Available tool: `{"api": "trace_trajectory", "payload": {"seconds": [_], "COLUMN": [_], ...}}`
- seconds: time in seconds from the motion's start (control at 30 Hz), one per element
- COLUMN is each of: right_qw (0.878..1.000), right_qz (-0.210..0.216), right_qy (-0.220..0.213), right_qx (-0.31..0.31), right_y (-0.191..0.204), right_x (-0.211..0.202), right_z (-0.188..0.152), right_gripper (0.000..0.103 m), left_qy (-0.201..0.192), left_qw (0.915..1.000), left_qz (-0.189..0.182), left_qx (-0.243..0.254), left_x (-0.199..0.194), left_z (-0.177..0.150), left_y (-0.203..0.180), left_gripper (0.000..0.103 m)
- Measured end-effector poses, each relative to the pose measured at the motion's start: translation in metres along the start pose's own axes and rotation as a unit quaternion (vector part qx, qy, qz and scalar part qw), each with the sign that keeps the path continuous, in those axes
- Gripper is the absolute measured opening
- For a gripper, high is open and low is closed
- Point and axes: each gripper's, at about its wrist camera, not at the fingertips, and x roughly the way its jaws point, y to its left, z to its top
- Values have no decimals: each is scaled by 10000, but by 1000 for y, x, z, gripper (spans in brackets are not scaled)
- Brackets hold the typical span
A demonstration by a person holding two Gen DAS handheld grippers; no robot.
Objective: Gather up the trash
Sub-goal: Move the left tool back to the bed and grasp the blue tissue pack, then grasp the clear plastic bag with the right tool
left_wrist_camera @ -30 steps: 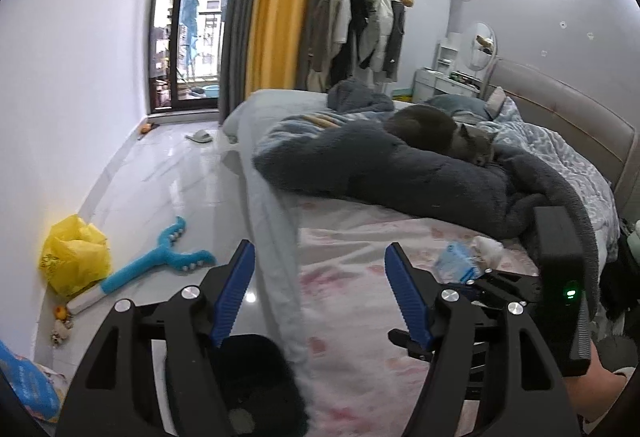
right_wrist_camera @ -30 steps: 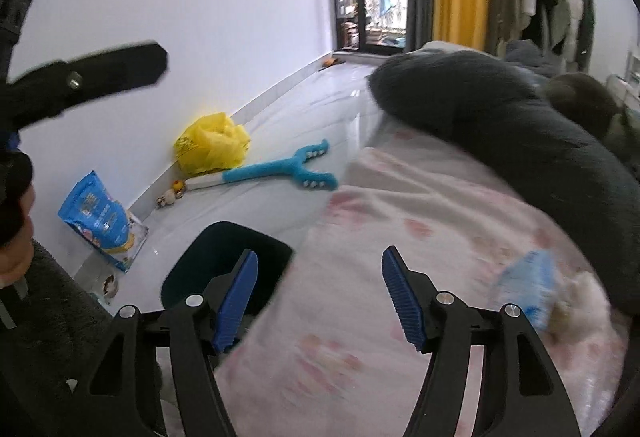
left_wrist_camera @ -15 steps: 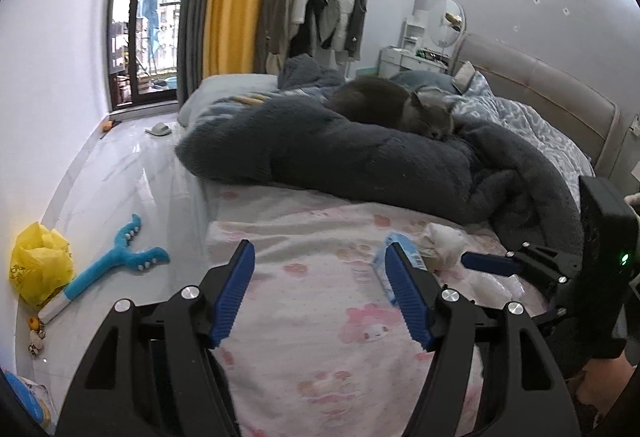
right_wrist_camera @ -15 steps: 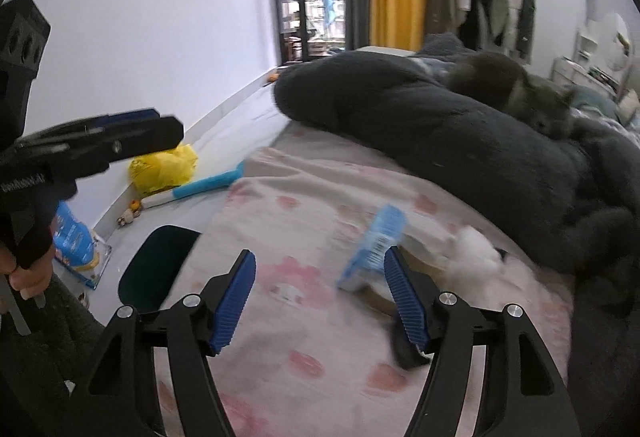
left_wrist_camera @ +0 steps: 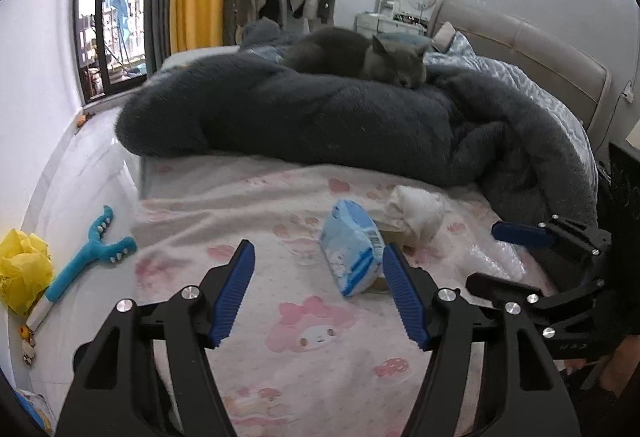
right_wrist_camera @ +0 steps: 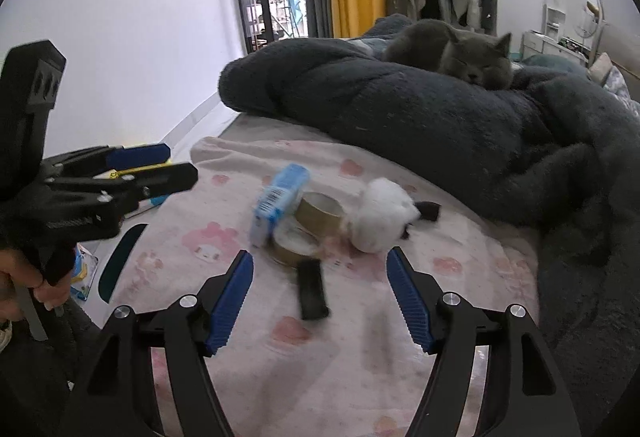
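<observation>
A heap of trash lies on the pink printed bedsheet (left_wrist_camera: 304, 325): a light blue tissue pack (left_wrist_camera: 352, 251), a white crumpled wad (left_wrist_camera: 420, 211), two tape rolls (right_wrist_camera: 320, 213) and a small black strip (right_wrist_camera: 312, 289). The tissue pack also shows in the right wrist view (right_wrist_camera: 280, 201), as does the white wad (right_wrist_camera: 382, 215). My left gripper (left_wrist_camera: 320, 293) is open and empty, just short of the tissue pack. My right gripper (right_wrist_camera: 320, 297) is open and empty, over the black strip. Each gripper shows at the edge of the other's view.
A grey cat (left_wrist_camera: 360, 55) sleeps on a dark fluffy blanket (left_wrist_camera: 320, 117) behind the trash. On the floor at the left lie a yellow bag (left_wrist_camera: 22, 269), a blue toy (left_wrist_camera: 88, 257) and a dark bin (right_wrist_camera: 120, 257).
Both grippers have swung from the floor side over the bed and moved closer to the trash heap. Both stay open and empty.
</observation>
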Motion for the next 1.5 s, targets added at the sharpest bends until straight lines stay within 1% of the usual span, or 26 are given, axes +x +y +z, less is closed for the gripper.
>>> {"api": "trace_trajectory", "payload": {"seconds": [0.07, 0.13, 0.17, 0.27, 0.43, 0.57, 0.67, 0.8, 0.93, 1.07, 1.17, 1.3, 1.33, 1.37, 1.43, 1.47, 1.5], "right_qw": [10000, 9998, 9997, 9995, 9995, 9990, 9987, 9988, 9986, 9985, 9983, 9978, 9977, 9975, 9972, 9971, 9968], "right_qz": [-30, -45, -52, -60, -23, -3, 14, 82, 133, 123, 36, -77, -96, -109, -123, -124, -132], "right_qy": [73, 126, 159, 218, 256, 392, 433, 385, 365, 389, 473, 539, 548, 570, 611, 634, 685], "right_qx": [52, 121, 154, 203, 195, 219, 250, 298, 367, 368, 347, 372, 382, 397, 406, 402, 388], "right_y": [-7, -15, -17, -26, -36, -44, -51, -57, -59, -57, -55, -56, -56, -57, -56, -56, -54], "right_x": [1, 2, 3, 4, 1, 3, 3, 0, 2, 7, 12, 18, 18, 20, 23, 25, 28], "right_z": [-4, -10, -13, -19, -28, -37, -43, -47, -48, -46, -44, -42, -42, -41, -40, -40, -40], "right_gripper": [70, 70, 70, 70, 70, 70, 70, 70, 70, 70, 70, 70, 68, 64, 61, 56, 53], "left_qy": [75, 169, 213, 288, 395, 452, 502, 537, 526, 508, 480, 437, 432, 430, 410, 401, 381], "left_qw": [10000, 9998, 9997, 9995, 9991, 9988, 9985, 9982, 9981, 9981, 9982, 9983, 9984, 9984, 9986, 9986, 9986], "left_qz": [-51, -91, -93, -64, -51, -33, -25, -38, -29, -15, 9, 39, 42, 30, -10, -25, -31], "left_qx": [9, 20, 39, 126, 150, 187, 213, 247, 307, 335, 362, 373, 364, 356, 342, 344, 356], "left_x": [9, 18, 23, 34, 49, 58, 64, 70, 70, 68, 67, 62, 61, 59, 54, 52, 49], "left_z": [-2, -4, -6, -9, -13, -14, -14, -14, -15, -15, -14, -14, -13, -12, -11, -11, -11], "left_y": [-5, -10, -13, -21, -28, -34, -37, -41, -43, -43, -43, -40, -39, -37, -34, -32, -30], "left_gripper": [65, 60, 59, 56, 45, 41, 34, 25, 21, 20, 20, 16, 15, 15, 14, 14, 14]}}
